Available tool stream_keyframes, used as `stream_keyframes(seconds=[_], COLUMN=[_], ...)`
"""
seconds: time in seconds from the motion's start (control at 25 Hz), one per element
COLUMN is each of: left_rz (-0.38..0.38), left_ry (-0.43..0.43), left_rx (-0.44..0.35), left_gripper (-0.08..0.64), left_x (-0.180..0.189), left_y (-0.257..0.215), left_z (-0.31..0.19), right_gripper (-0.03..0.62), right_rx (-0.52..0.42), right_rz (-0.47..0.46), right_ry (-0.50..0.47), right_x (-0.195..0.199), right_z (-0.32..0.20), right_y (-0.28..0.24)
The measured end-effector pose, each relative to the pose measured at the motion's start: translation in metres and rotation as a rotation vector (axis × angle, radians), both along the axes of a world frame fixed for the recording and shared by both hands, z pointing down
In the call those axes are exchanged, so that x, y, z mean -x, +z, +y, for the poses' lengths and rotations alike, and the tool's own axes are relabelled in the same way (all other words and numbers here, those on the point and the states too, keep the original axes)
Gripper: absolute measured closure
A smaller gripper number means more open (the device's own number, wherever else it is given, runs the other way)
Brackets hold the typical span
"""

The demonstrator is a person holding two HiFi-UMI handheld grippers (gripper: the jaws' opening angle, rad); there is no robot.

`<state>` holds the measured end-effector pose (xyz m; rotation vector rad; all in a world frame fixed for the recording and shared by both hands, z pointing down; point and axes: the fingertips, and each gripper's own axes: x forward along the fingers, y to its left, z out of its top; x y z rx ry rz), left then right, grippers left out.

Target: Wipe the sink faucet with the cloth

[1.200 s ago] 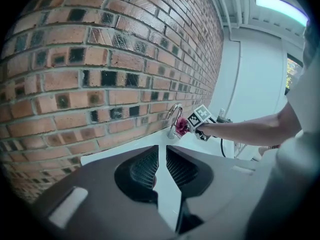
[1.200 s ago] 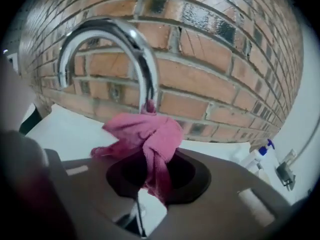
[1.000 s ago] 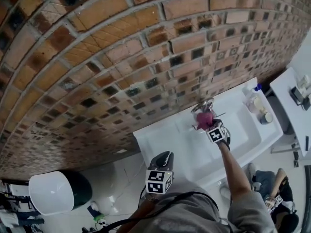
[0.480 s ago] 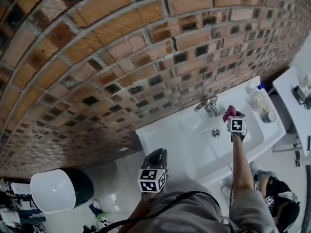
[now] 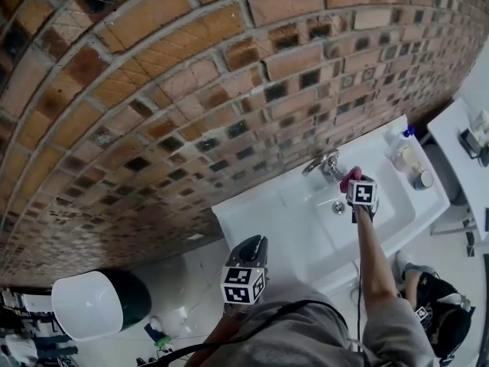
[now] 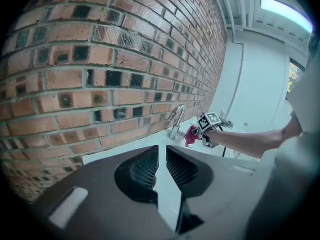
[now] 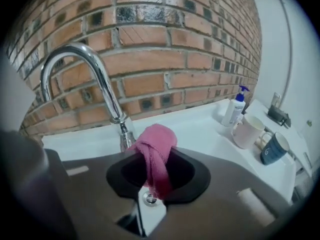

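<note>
Close to my body, the left gripper [image 6: 161,153] hangs idle, its jaws a narrow slit apart with nothing between them. Out over the sink [image 5: 256,216], my right gripper [image 7: 154,181] is clamped on the pink cloth [image 7: 156,151]. A second ago the cloth was on the faucet [image 7: 92,66] spout; it has since slid off to the right and now sits just beside the base, so I judge the spout pass finished.

In the head view the sink [image 5: 252,214] backs onto the brick wall [image 5: 191,90], with the faucet [image 5: 325,164] on its 12 o'clock rim. The right gripper [image 5: 353,183] hangs over the basin at the faucet's 4 o'clock, the cloth [image 7: 156,154] between its fingers, just beside the faucet's base. A bottle [image 7: 235,106] and two mugs [image 7: 246,131] stand on the ledge at 3 o'clock. The left gripper [image 5: 258,245] is at 7 o'clock, before the sink and well apart from the faucet.
</note>
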<state>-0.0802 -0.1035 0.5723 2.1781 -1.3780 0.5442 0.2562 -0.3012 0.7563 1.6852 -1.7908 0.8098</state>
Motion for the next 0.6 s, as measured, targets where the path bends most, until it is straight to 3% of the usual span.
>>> stream_keyframes(seconds=[0.12,0.2,0.44,0.52,0.6], left_rz=[-0.003,-0.002,-0.013,-0.017,-0.015], left_ry=[0.014,0.027,0.017,0.004,-0.012], left_rx=[0.003,0.006,0.004,0.005,0.003], left_gripper=[0.494,0.494,0.494,0.494,0.494], left_x=[-0.005,-0.009,-0.003,0.003,0.008], left_y=[0.001,0.001,0.0,0.001,0.002], left_z=[-0.001,0.0,0.002,0.002,0.001], right_gripper=[0.514,0.514,0.514,0.514,0.514], right_rx=[0.029,-0.007,-0.071,-0.154,-0.169], right_rz=[0.047,0.099,0.432,0.449,0.417], right_ry=[-0.071,-0.093,-0.18,-0.198,-0.291], right_x=[-0.003,-0.012,-0.032,-0.024,0.004], right_z=[0.003,-0.001,-0.024,-0.034,-0.047], right_y=[0.004,-0.002,-0.032,-0.055,-0.066])
